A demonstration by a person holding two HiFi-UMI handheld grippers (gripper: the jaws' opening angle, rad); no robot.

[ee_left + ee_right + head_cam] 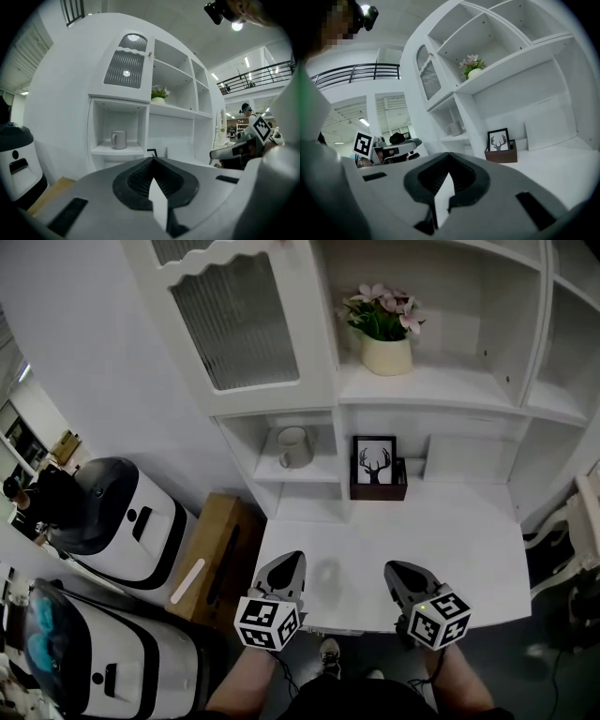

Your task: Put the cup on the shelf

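A white cup (293, 446) stands upright on the small shelf (298, 472) in the left niche of the white cabinet; the left gripper view shows the cup (118, 139) there too, and the right gripper view shows the cup (454, 128) from the side. My left gripper (287, 563) hovers over the near left edge of the white desk, shut and empty, well short of the niche. My right gripper (399, 572) hangs over the near desk edge to the right, jaws together, holding nothing.
A framed deer picture (375, 461) sits in a dark wooden box at the back of the desk (450, 540). A flower pot (385, 353) stands on the upper shelf. Left of the desk are a wooden cabinet (217, 559) and white machines (131, 521).
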